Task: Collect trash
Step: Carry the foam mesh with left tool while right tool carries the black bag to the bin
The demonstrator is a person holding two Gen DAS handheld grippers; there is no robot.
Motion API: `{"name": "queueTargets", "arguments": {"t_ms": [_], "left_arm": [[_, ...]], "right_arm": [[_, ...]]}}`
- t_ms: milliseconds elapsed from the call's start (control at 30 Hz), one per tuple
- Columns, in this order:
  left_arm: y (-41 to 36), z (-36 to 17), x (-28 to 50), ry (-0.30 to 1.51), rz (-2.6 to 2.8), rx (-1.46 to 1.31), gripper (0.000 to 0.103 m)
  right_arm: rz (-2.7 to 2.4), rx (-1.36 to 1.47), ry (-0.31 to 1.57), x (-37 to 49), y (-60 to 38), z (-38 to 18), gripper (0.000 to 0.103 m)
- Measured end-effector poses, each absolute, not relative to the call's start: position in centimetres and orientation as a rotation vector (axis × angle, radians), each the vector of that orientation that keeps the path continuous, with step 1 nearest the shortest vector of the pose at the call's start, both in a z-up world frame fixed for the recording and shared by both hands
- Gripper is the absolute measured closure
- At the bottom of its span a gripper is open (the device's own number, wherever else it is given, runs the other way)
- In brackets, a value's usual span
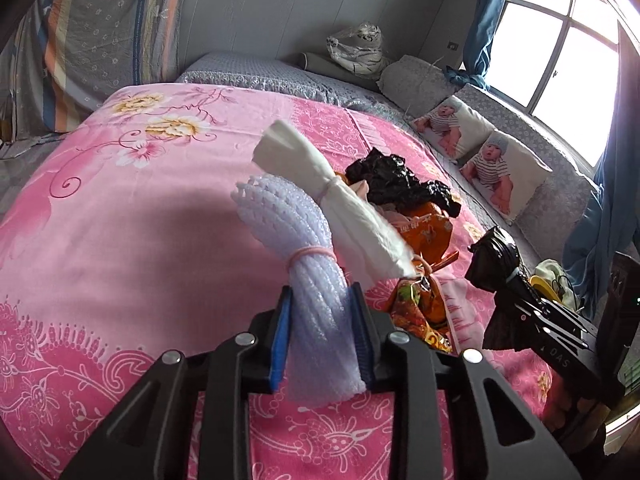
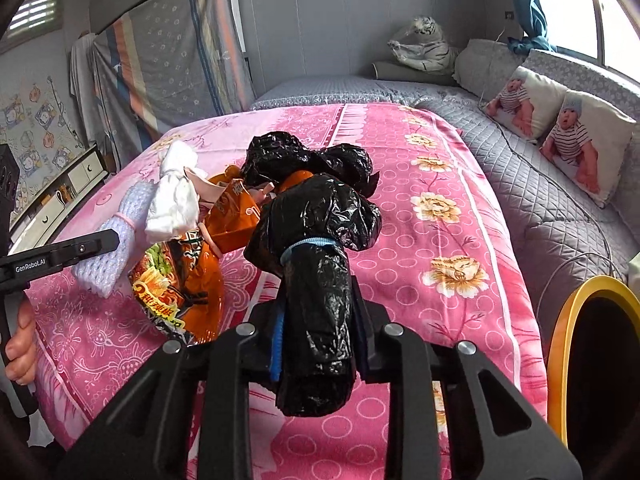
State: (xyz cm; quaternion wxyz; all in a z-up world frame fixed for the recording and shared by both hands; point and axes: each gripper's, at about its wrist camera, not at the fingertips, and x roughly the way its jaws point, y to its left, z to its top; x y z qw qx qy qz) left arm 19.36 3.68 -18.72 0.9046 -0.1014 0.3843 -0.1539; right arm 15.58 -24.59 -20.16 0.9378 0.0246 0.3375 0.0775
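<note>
Trash on pink bedspread (image 1: pixel 120 220): foam net roll (image 1: pixel 308 280), clamped by left gripper (image 1: pixel 322 300); black bag bundle (image 2: pixel 316 280), clamped by right gripper (image 2: pixel 320 304). Beside them, white paper bundle (image 1: pixel 340 200), orange noodle wrapper (image 2: pixel 188 280), loose black bag (image 1: pixel 396 180). Yellow-rimmed bin (image 2: pixel 560 340) at bedside. Baby-print pillows (image 1: pixel 472 152) beyond.

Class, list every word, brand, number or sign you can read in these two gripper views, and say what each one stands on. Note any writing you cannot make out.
"GenRobot.AI": white print on the left gripper, along its black arm, right wrist view.
"DAS": pale letters on the right gripper, on its black body, left wrist view; possibly part of a longer word.
Orange snack wrapper: large printed characters, too distorted and creased to read.
Nothing else is readable.
</note>
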Motion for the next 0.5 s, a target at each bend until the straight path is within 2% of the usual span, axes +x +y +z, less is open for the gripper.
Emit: {"name": "queueTargets", "arguments": {"t_ms": [267, 500], "left_arm": [[9.7, -15.2, 17.5, 0.649, -0.149, -0.326, 0.077], [12.1, -12.4, 15.2, 0.552, -0.065, -0.316, 0.077]], "right_arm": [[0.183, 0.034, 0.649, 14.3, -23.7, -18.6, 0.078], [0.169, 0.043, 0.607, 13.2, -24.1, -17.3, 0.078]]}}
